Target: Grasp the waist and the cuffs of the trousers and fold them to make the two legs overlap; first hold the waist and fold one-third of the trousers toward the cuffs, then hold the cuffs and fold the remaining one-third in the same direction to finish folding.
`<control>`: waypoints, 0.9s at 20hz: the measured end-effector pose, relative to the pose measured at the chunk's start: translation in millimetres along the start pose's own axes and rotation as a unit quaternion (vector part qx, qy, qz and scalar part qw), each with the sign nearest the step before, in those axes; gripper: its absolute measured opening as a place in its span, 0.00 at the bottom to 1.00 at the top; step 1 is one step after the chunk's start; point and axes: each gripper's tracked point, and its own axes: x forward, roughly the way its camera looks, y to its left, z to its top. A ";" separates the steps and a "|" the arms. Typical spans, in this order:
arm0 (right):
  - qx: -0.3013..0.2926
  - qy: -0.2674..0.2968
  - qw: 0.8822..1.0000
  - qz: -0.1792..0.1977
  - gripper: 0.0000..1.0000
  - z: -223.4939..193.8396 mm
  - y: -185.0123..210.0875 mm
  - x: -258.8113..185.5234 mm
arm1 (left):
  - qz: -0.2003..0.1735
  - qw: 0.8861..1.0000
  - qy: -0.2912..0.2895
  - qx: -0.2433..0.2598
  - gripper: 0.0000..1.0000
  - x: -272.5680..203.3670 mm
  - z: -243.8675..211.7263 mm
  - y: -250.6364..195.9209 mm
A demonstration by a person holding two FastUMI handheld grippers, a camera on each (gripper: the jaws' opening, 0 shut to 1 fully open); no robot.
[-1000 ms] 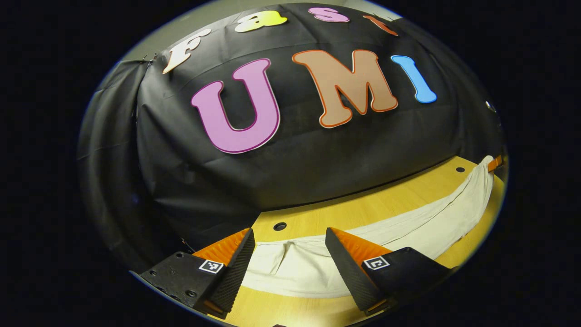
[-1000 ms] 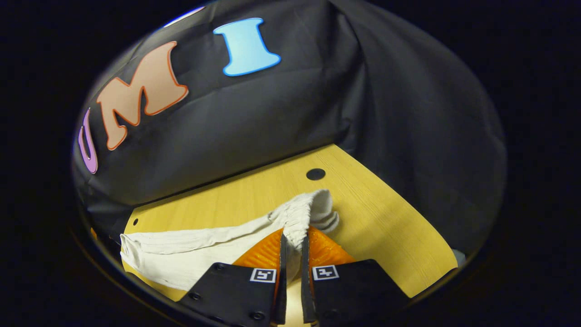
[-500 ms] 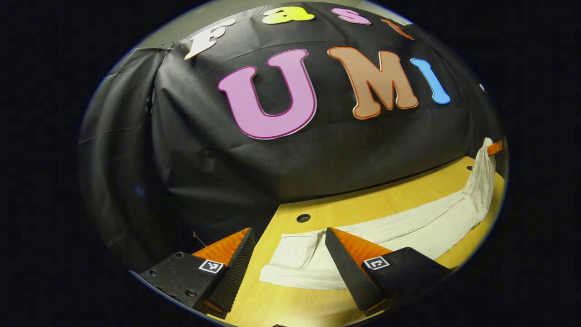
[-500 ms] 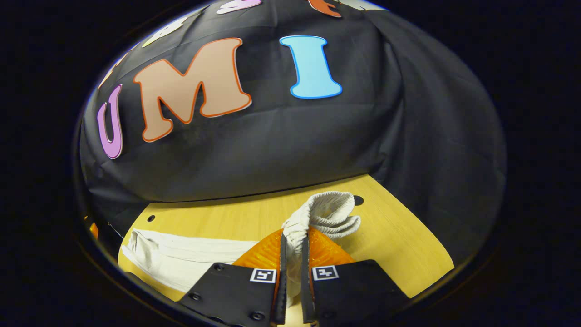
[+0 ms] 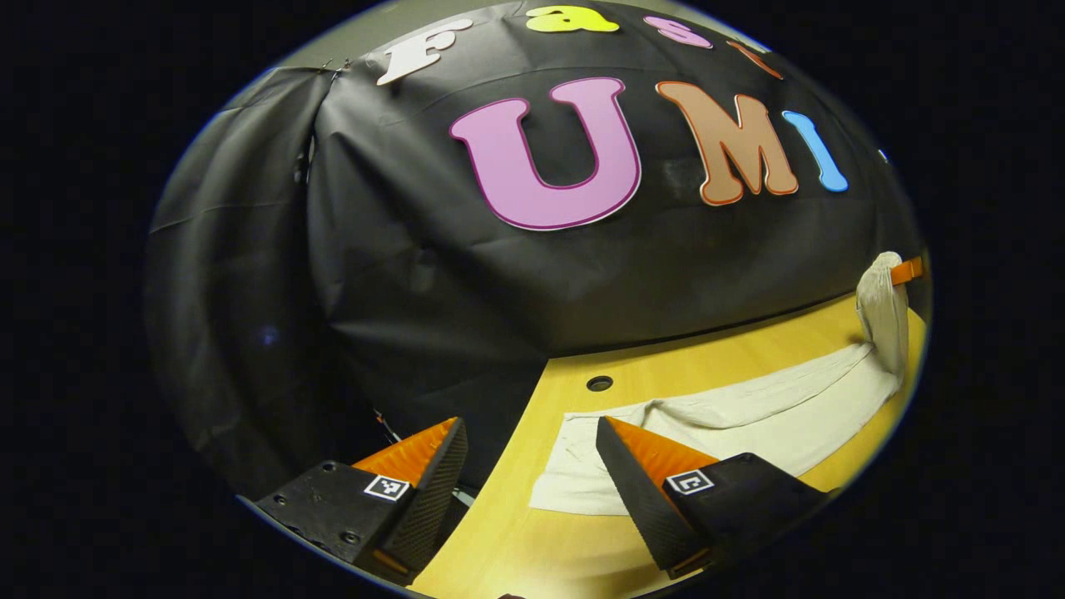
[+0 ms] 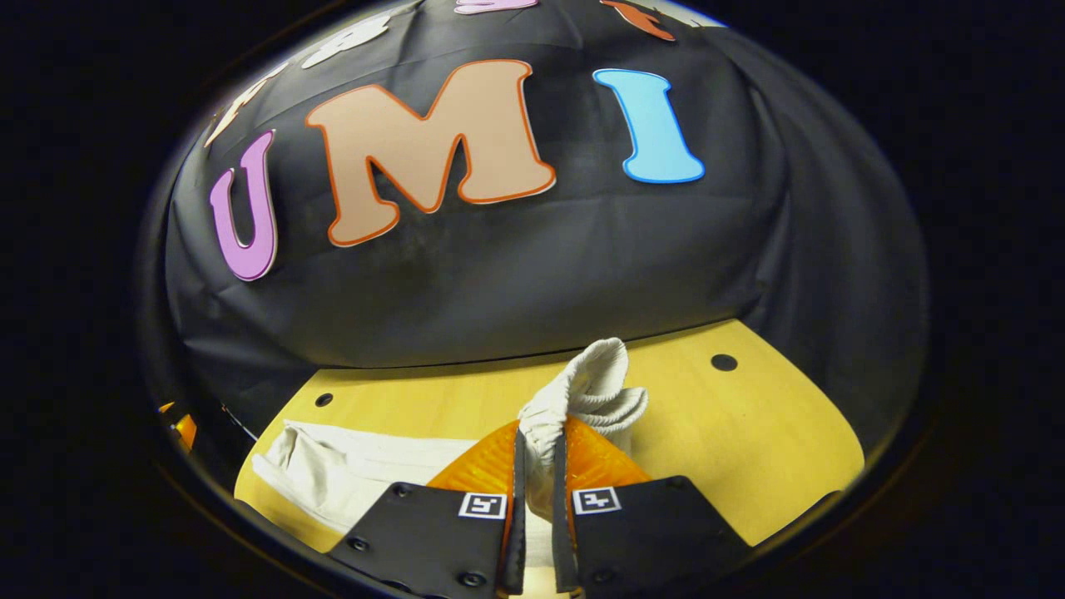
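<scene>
Clamped on the gathered waist [image 6: 574, 399] of the trousers [image 6: 366, 470]: the right hand-held gripper [image 6: 535, 466], fingers pressed close together low in the centre of the right gripper view, the elastic band bunched into a knot above their tips. Lifted off the tabletop [image 6: 749, 433] at that end, with the rest of the pale cloth trailing away flat toward the lower left of that frame. Seen again at the far right edge of the left gripper view, where the raised waist [image 5: 882, 308] hangs beside a tip of that same hand-held gripper [image 5: 907, 270].

Spread wide apart and holding nothing: the left hand-held gripper [image 5: 532, 453], low in the left gripper view, one finger over the cuff end [image 5: 574, 474] of the trousers, the other past the tabletop's [image 5: 707, 358] edge. Cuffs lying flat in the lower centre of that frame, legs apparently already laid one over the other.

Judged as the first fold by thirds, just under way: waist raised, not yet carried over. Next, likely, a sweep of the waist toward the cuffs, set down roughly a third along, with the cloth kept taut enough not to crumple. Possibly some steadying of the cuff end by the free hand-held gripper, to stop the whole garment sliding along the smooth wood.
</scene>
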 end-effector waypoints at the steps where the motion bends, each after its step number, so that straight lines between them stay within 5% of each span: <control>1: -0.002 0.006 1.000 0.007 0.15 -9.4 10.3 2.8 | 0.001 1.000 0.001 -0.001 0.95 0.7 -1.8 6.2; 8: -0.035 0.076 0.995 0.057 0.15 -97.1 65.6 12.3 | 0.003 1.000 0.016 -0.003 0.95 8.4 -25.1 34.1; 9: -0.045 0.087 0.994 0.055 0.08 -110.6 66.4 14.2 | 0.002 1.000 0.019 -0.004 0.95 10.0 -28.1 36.2; 13: -0.057 0.135 0.986 0.082 0.22 -153.2 83.8 5.1 | -0.009 0.999 0.032 -0.016 0.95 20.5 -46.6 36.7; 14: -0.061 0.137 0.985 0.089 0.34 -158.4 88.6 1.8 | -0.013 0.999 0.036 -0.022 0.96 24.5 -52.4 35.4; 17: -0.075 0.114 0.987 0.088 0.98 -155.6 94.9 -7.5 | -0.032 0.997 0.052 -0.040 0.96 36.1 -70.9 24.7; 18: -0.078 0.113 0.987 0.082 0.92 -156.8 93.9 -10.3 | -0.042 0.997 0.054 -0.047 0.96 40.6 -77.4 19.9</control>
